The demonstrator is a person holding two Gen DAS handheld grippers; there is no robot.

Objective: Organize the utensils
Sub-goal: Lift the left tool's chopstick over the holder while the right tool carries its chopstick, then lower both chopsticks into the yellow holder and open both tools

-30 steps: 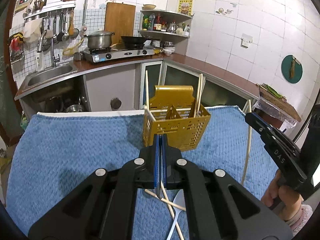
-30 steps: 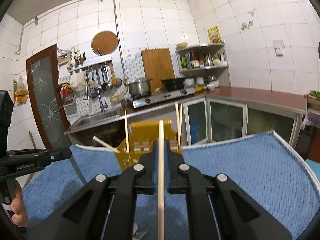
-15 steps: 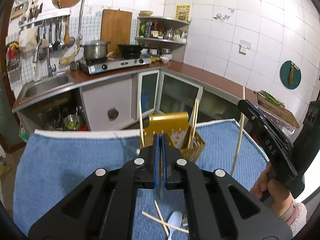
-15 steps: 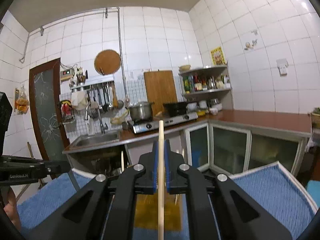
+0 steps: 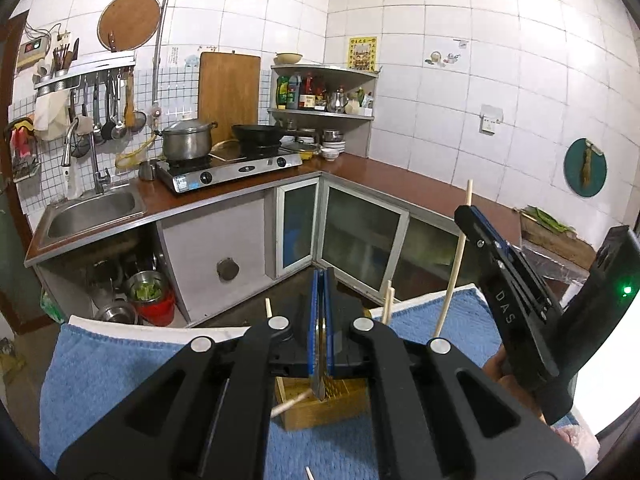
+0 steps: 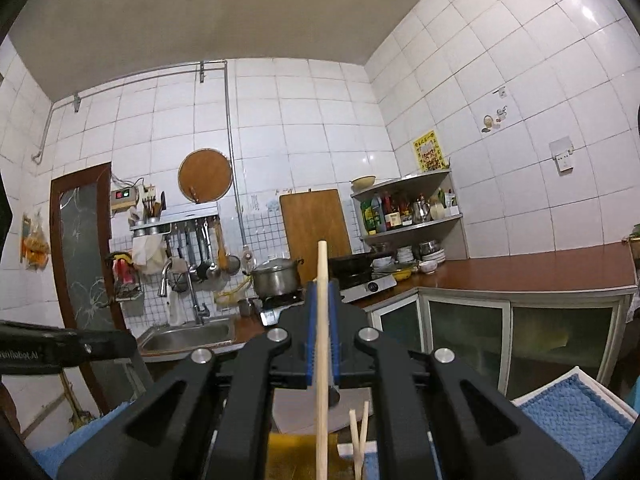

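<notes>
**Both grippers closed, each on one utensil, above the yellow holder**

A blue towel [image 5: 120,380] covers the work surface in the lower part of the left wrist view, and its corner also shows at the lower right of the right wrist view. On it stands the yellow utensil holder [image 5: 320,408], mostly hidden behind the left gripper [image 5: 320,308]. A few chopsticks stand in the holder; their tips [image 5: 387,304] rise above the gripper body, and one more lies slanted at the left side of the holder.

The left gripper has its blue pads pressed together on a thin metal utensil [image 5: 319,376], seen edge-on; its dark tip hangs just over the holder. I cannot tell if it is a knife, a fork or a spoon handle.

The right gripper [image 6: 322,312] is closed on a single wooden chopstick [image 6: 322,360], which stands nearly upright between the pads, with its upper end above them and its lower part in front of the holder. In the left wrist view this gripper is at the right, held by a hand [image 5: 504,372].
</notes>
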